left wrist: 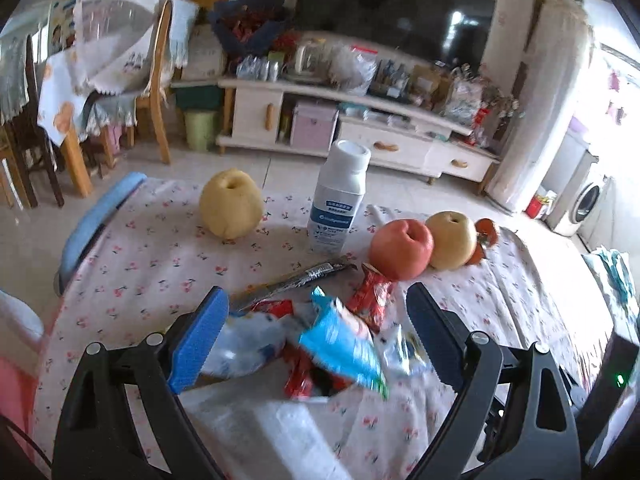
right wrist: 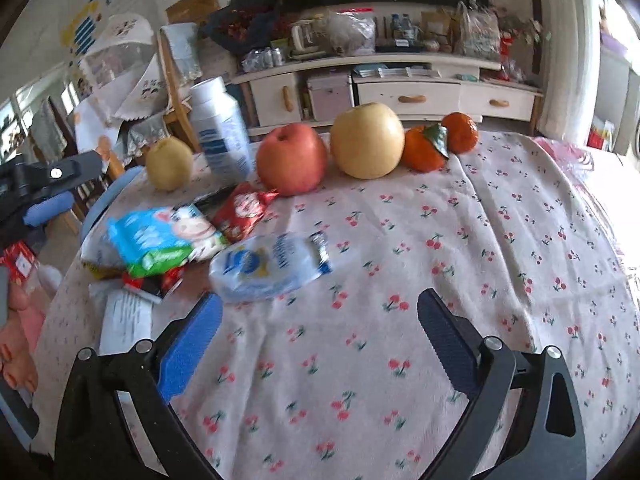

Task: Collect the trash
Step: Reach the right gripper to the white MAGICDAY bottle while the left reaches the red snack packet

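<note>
No trash is collected yet: with my left gripper (left wrist: 316, 332) spread over the wrapper pile (left wrist: 320, 340) and my right gripper (right wrist: 320, 336) spread over bare tablecloth (right wrist: 500, 240), every wrapper lies uncollected beside the white bottle (left wrist: 340, 196), whose labels are too blurred to read.

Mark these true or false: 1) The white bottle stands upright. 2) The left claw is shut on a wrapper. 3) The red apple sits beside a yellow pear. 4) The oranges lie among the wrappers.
1) True: the white bottle stands upright.
2) False: the left claw is open above the wrappers.
3) True: red apple next to yellow pear.
4) False: the oranges sit past the pear, apart from the wrappers.
</note>
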{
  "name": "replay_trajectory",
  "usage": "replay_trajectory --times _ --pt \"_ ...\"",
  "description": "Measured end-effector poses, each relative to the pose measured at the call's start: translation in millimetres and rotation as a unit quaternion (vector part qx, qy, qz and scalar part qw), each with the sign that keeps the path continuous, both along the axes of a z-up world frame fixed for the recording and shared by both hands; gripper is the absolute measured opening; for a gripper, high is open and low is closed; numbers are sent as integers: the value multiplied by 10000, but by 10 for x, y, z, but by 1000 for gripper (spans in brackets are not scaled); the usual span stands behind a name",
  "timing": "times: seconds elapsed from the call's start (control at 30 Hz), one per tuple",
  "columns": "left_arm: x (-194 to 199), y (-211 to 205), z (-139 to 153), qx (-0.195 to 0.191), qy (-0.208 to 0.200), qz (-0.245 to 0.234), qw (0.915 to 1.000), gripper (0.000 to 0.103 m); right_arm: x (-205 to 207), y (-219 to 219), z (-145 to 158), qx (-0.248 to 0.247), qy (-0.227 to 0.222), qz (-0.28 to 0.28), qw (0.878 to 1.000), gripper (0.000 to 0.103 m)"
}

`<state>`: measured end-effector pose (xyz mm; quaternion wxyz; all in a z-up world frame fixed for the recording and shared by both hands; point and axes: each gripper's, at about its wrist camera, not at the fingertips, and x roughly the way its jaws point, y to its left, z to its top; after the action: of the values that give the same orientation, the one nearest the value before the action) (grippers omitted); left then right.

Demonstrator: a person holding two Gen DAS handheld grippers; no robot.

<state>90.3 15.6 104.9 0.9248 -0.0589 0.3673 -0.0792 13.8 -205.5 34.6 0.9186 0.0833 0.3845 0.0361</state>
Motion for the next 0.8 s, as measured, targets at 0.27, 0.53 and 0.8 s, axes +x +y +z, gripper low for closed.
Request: replay_trajectory --times 0.27,0.53,0.8 --pt "665 -122 -216 372 888 538 9939 84 249 -329 -118 321 172 -235 9991 79" --pt "1068 -127 -516 634 1518 1105 9802 68 287 -391 -126 456 186 -166 9986 79" --pt "1127 -215 -765 1006 1725 1093 9738 59 288 -411 -103 435 202 -115 9988 79"
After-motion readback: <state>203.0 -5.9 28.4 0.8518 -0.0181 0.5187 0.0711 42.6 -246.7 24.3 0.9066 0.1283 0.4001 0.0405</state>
